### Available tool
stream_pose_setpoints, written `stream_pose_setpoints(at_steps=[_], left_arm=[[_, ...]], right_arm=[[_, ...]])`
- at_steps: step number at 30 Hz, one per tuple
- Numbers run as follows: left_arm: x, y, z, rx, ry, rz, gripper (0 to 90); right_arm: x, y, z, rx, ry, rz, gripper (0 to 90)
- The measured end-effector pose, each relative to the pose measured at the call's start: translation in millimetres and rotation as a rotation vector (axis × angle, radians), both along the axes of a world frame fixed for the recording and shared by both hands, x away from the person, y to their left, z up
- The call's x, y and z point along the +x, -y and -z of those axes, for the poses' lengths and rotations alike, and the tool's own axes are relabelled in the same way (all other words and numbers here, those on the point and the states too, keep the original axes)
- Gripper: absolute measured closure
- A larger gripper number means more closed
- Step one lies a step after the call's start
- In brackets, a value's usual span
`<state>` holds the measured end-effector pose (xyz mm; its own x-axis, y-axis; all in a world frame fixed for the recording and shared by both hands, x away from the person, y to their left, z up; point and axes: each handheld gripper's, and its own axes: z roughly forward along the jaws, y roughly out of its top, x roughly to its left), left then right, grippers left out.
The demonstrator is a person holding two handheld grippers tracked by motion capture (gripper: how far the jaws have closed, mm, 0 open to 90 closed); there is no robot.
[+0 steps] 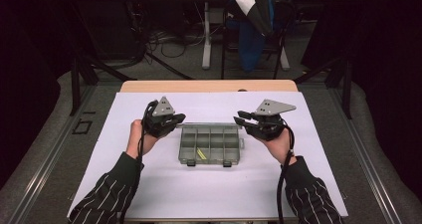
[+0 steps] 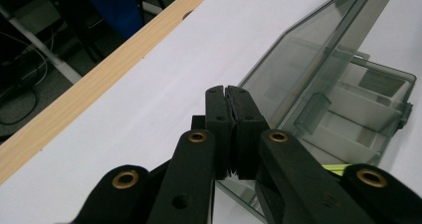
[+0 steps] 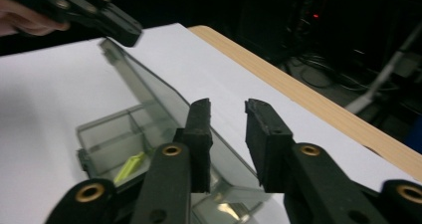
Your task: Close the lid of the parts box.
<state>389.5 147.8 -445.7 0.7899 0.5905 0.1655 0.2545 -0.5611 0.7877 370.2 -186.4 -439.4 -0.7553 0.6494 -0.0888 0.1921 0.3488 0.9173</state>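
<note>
A smoky clear compartment box point(image 1: 185, 145) lies mid-table on the white sheet, its hinged lid point(image 2: 298, 69) tilted up. One yellow-green piece point(image 1: 201, 154) lies in a front compartment. My left gripper point(image 1: 180, 118) is at the box's back left corner. Its jaws are shut together with nothing between them, and their tips point(image 2: 228, 89) sit beside the lid's end edge. My right gripper point(image 1: 239, 117) hovers at the back right corner. Its jaws point(image 3: 229, 107) stand apart and grip nothing. The lid point(image 3: 149, 84) runs behind one finger, with the yellow-green piece point(image 3: 130, 165) below.
The white sheet point(image 1: 164, 194) covers most of the wooden table point(image 1: 209, 86), whose bare edge runs along the back. Beyond it stand a chair draped with blue cloth point(image 1: 251, 30), table legs and floor cables. The person's striped sleeves enter from the bottom.
</note>
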Motion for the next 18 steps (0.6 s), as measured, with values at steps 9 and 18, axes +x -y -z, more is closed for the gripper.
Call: stream_pose_setpoints(at_steps=[9,18], left_arm=[[-3.4,-3.0,16.2,-0.009,-0.024,0.014,88.0],[-5.8,-2.9,33.2,-0.007,-0.052,0.012,88.1]], right_arm=[[2.8,-8.6,19.9,-0.061,-0.036,0.01,87.3],[4.9,-16.6,40.2,-0.131,-0.079,-0.01,88.9]])
